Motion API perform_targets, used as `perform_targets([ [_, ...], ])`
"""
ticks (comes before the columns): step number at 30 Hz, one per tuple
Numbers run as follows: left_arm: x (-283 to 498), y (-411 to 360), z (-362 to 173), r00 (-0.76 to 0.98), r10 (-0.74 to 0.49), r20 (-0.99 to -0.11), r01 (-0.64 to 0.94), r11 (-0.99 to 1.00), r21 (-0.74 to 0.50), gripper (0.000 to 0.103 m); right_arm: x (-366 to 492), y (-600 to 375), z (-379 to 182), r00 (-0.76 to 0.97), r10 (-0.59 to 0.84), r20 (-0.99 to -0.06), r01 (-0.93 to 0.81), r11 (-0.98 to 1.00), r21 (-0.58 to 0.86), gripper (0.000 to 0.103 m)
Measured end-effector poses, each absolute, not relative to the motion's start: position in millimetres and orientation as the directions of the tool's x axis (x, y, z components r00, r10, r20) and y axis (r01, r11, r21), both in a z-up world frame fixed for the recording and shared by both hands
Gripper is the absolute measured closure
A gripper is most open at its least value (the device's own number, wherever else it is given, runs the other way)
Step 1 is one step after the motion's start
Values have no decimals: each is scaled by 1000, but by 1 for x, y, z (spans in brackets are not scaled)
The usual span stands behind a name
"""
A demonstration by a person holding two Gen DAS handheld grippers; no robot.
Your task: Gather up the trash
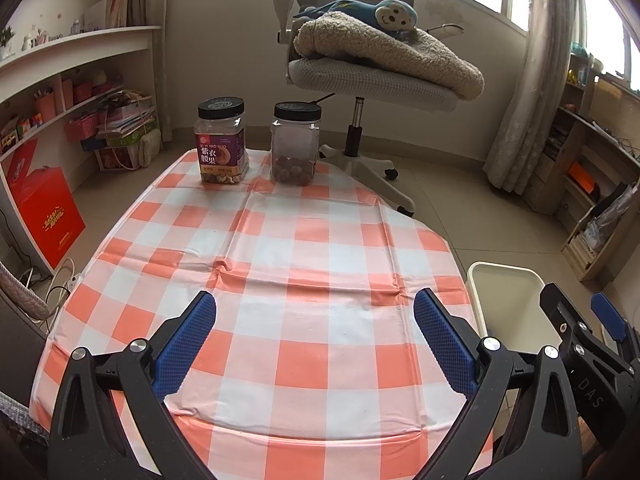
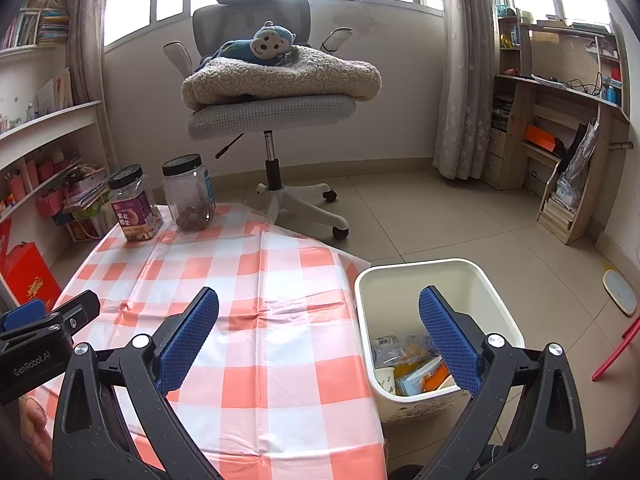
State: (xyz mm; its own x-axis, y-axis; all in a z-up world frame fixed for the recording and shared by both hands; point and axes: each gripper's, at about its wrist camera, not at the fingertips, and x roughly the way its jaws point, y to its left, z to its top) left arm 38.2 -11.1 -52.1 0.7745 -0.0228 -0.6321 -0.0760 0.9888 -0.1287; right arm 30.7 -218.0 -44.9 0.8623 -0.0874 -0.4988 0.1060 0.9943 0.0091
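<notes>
On the far left we see white shelves (image 1: 76, 80) full of books and small things, and a red box (image 1: 46, 216) on the floor below them. Next comes our table (image 1: 304, 264) with its orange and white check cloth. At the far end of the table stand two jars with black lids, side by side and close together. The left jar (image 1: 221, 142) has a purple label and nuts in the bottom. The right jar (image 1: 296, 144) is clear, with round brown things low inside. We hold the left gripper (image 1: 314, 316) low over the near part of the table. Its blue fingers (image 1: 186, 346) are wide apart and hold nothing. Behind the table is a grey chair (image 2: 272, 112) with a fluffy blanket (image 2: 280, 76) on the seat and a blue toy monkey (image 2: 270, 46) on top. To the right of the table, on the floor and just beside the table's edge, stands the cream bin (image 2: 496, 296). The trash (image 2: 412, 364) lies in the bottom of it: clear wrappers, a paper cup and an orange and blue packet. We hold the right gripper (image 2: 318, 312) over the table's right edge and the bin. Its fingers (image 2: 450, 340) are wide apart too, with nothing between them, and the right one hangs over the bin. Far right we see a curtain (image 2: 464, 72) and wood shelves (image 2: 560, 112).
</notes>
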Motion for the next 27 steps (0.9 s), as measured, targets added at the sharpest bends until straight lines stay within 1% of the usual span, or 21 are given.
perform_targets([
  [27,38,-9,-56,775,-14,-632,-80,990,-120,7,33,-226,-50,841,-94,-532,119,993,13,7],
])
